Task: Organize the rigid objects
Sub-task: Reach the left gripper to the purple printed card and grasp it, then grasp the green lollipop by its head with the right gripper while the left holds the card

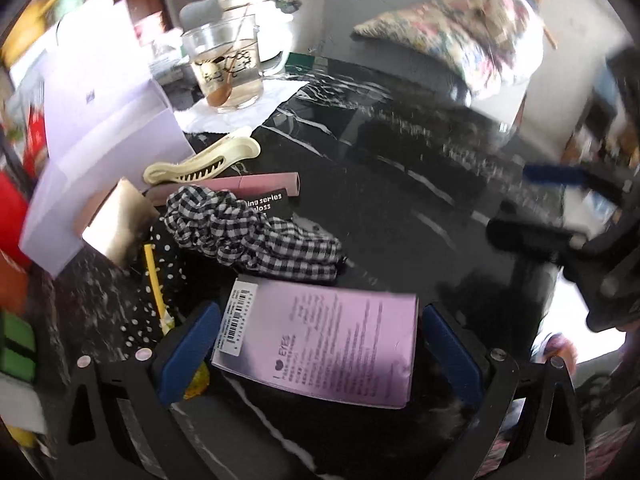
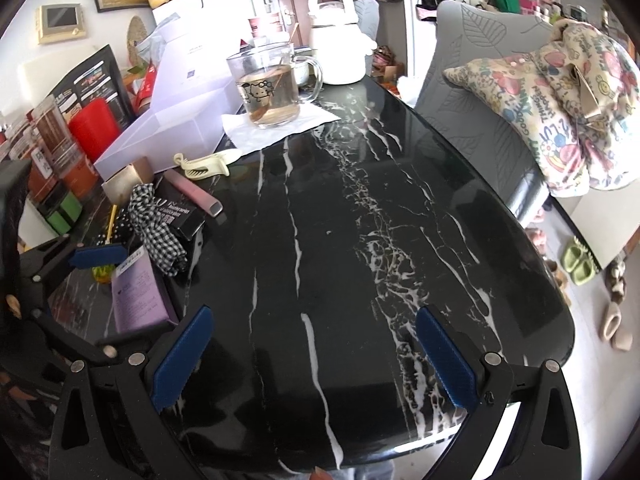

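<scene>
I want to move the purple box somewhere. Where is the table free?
Free: the black marble table, from the glass mug to the right hand-held gripper. Crowded: the left edge, around the purple box, checked scrunchie and hair clip.

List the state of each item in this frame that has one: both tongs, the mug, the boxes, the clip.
Left tongs: open, straddling the lilac cardboard box.
Right tongs: open, empty.
Lilac cardboard box: lying flat, closed.
Clear glass mug: upright, partly full.
Cream plastic hair clip: closed, lying flat.
Pink slim box: lying flat.
</scene>
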A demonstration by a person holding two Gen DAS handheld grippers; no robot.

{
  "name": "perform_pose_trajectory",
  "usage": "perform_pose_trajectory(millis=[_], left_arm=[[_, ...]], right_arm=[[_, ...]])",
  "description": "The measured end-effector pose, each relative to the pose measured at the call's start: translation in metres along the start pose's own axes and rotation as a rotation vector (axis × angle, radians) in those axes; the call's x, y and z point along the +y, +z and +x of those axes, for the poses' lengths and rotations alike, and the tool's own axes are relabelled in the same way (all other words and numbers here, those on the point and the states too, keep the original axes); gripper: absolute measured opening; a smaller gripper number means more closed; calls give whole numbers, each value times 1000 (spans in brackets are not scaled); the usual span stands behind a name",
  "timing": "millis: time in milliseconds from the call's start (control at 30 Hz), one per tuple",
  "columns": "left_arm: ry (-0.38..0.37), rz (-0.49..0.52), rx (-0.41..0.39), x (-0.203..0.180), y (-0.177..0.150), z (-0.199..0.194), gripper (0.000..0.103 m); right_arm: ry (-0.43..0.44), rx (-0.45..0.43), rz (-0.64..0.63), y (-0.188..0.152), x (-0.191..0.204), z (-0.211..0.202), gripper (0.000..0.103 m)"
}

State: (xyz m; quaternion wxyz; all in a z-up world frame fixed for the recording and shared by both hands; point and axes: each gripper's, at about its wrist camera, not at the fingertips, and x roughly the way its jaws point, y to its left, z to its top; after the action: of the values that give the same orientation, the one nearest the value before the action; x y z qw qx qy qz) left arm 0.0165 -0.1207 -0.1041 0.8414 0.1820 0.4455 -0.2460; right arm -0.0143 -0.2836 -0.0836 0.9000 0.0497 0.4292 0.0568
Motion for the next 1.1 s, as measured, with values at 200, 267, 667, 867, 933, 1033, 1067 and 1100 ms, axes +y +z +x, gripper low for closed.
perform_pose_trajectory(millis=[200, 267, 667, 867, 933, 1033, 1067, 1100], left_arm=[[-59, -102, 29, 28, -3, 1, 103], [-48, -114, 21, 35, -5, 0, 102], [-79, -203, -62, 47, -19, -33, 95], [-24, -238, -108, 56, -20, -58, 95], [8, -252, -120, 62, -22, -64, 95], [27, -292, -124, 75, -26, -69, 95], [35, -307, -123, 80, -28, -70, 95], [44, -320, -122, 84, -30, -72, 95]], right_arm=[[-3, 2, -2, -3, 3, -3, 103], [3, -2, -2, -3, 5, -4, 103], [53, -10, -35, 1, 26, -1, 103], [115, -17, -61, 10, 44, 6, 103], [133, -14, -72, 13, 51, 9, 103], [157, -8, -91, 17, 62, 14, 103], [165, -7, -97, 18, 66, 14, 102], [177, -7, -104, 19, 70, 16, 101]])
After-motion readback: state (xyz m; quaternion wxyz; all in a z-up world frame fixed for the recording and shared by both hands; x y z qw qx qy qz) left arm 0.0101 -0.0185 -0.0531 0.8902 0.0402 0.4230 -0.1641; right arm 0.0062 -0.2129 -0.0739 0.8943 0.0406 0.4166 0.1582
